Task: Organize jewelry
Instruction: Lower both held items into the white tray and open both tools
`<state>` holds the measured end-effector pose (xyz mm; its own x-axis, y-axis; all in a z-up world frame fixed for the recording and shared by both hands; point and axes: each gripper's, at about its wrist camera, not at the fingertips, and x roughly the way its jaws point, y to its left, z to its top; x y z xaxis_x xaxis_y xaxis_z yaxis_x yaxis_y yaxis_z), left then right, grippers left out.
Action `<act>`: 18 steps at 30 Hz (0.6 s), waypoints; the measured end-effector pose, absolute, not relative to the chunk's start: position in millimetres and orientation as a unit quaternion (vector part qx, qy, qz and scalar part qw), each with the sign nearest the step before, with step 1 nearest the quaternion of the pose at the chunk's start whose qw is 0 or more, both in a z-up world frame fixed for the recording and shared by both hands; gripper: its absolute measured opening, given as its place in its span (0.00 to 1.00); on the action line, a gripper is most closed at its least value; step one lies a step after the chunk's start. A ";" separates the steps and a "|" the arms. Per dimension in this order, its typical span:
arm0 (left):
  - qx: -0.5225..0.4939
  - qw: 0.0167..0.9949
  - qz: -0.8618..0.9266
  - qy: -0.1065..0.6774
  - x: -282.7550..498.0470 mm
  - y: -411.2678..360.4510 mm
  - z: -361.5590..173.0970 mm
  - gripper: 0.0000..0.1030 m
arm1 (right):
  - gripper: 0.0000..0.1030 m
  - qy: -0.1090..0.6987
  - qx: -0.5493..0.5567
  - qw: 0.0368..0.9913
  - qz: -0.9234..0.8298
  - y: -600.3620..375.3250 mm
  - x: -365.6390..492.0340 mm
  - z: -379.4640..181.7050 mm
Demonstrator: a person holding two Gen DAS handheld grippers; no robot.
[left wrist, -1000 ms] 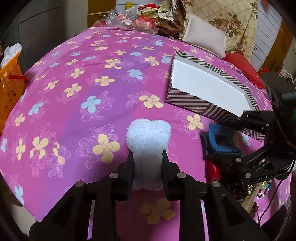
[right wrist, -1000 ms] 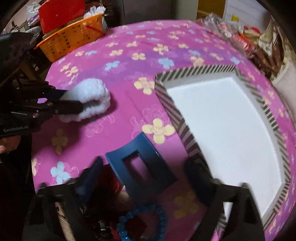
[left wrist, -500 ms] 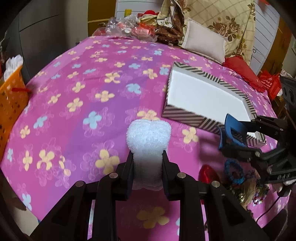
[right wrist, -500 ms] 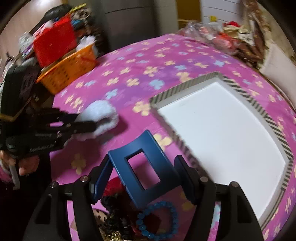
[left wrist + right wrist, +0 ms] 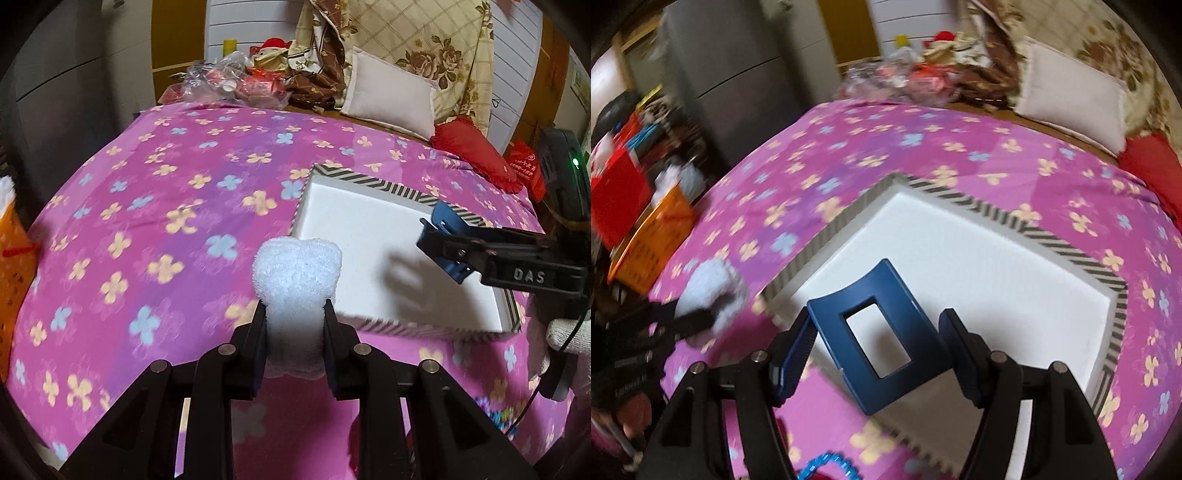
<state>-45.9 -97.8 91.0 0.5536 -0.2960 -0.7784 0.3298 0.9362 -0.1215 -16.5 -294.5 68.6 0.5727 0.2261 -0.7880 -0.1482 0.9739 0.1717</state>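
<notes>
The blue hair clip is clamped in the right tool and hangs over the near part of the striped box, which is bare white inside and lies on the bed toward its right edge. So I judge the sorting has hardly begun. The left tool is clamped on a white fluffy piece beside the box. Only the right view shows blue beads at the bed's near edge.

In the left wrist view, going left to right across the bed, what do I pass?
Orange plastic basket → fluffy white cloth roll held in the left claw → striped-rim white box → blue rectangular hair clip in the right claw.
</notes>
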 end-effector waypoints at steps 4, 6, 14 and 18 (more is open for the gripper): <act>0.022 0.879 -0.182 0.440 -33.6 -114.9 86.7 0.19 | 0.69 0.454 0.045 0.885 0.094 -299.6 10.1 65.8; 0.022 0.878 -0.185 0.440 -26.0 -121.8 84.2 0.19 | 0.69 0.457 0.052 0.883 0.090 -301.4 25.2 61.6; 0.004 0.869 -0.185 0.459 0.9 -137.4 65.7 0.19 | 0.69 0.472 0.082 0.873 0.087 -292.2 80.1 31.8; 0.016 0.870 -0.174 0.461 1.7 -142.4 55.5 0.19 | 0.69 0.476 0.092 0.870 0.087 -282.4 101.4 17.0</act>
